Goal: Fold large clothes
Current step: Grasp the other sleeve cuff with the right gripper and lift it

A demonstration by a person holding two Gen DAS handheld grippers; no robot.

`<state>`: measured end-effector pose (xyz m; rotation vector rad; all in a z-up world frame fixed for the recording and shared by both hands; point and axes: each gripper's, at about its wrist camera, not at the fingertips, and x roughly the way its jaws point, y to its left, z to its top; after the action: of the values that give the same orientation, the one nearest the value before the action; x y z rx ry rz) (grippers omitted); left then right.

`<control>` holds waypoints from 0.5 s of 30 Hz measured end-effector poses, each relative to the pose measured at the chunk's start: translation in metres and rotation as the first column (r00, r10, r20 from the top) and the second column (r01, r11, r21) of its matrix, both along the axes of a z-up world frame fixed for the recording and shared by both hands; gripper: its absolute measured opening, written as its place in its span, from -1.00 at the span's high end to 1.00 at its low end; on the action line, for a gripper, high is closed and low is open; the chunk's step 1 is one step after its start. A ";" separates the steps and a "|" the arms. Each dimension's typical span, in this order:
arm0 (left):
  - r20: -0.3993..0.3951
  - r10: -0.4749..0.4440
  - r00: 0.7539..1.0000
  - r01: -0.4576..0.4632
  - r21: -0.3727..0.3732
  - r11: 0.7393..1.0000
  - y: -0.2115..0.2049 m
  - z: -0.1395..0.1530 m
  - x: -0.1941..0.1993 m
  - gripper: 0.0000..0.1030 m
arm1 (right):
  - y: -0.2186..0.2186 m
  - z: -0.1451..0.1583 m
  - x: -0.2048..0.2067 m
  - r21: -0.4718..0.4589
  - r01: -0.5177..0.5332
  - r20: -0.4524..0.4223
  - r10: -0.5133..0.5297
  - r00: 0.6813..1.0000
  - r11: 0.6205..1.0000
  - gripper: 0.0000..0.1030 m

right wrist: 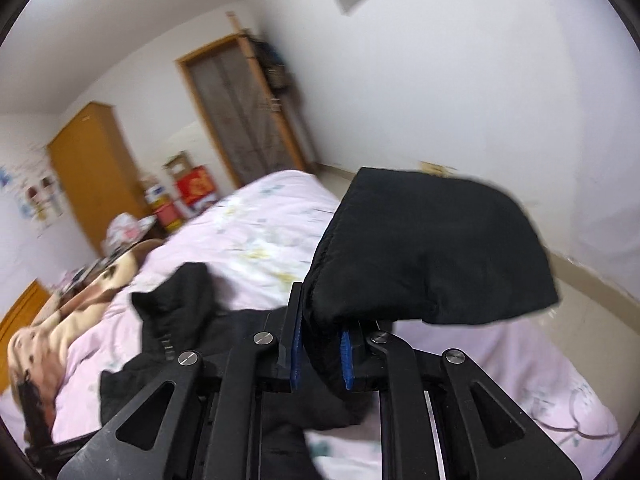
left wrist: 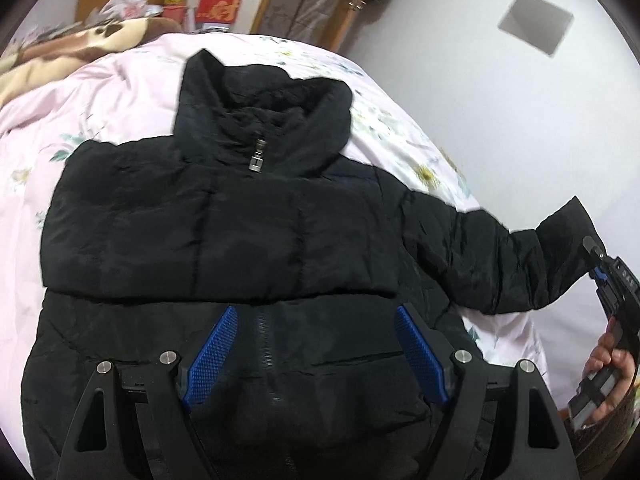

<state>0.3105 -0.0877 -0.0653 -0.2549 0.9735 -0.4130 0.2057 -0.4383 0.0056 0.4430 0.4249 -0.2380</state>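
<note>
Black padded jacket spread front-up on a pink floral bed, one sleeve lifted clear by its cuff.

Looks soft, bulky, light and a little slick; best pinched at cuffs, hem or shoulder seams. Right claw clenched on the sleeve end, held up off the bed. Left claw released, jaws wide, hovering over the zip near the hem, touching nothing. Other sleeve hidden; hem cut off; right view blurred.

White walls close in a bedroom where a bed with a pink floral cover fills the middle. An orange wooden wardrobe stands beside stacked red boxes, near a wood-framed door.
</note>
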 end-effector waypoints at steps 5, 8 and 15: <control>0.014 0.052 0.999 -0.052 -0.017 0.999 0.033 0.005 0.001 -0.56 | 0.051 0.010 0.025 -0.037 -0.126 -0.004 0.126 0.992 0.991 0.71; 0.013 0.078 0.997 -0.078 -0.031 0.996 0.052 0.004 0.003 -0.56 | 0.081 0.005 0.041 -0.043 -0.205 -0.027 0.204 0.979 0.978 0.71; -0.009 0.139 0.990 -0.139 -0.057 0.989 0.095 -0.007 0.003 -0.56 | 0.160 -0.028 0.082 -0.094 -0.391 -0.151 0.375 0.915 0.916 0.71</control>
<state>0.3137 0.0074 -0.0724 -0.3744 0.9436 -0.3131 0.2880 -0.2778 -0.0222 0.2161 0.6130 0.0906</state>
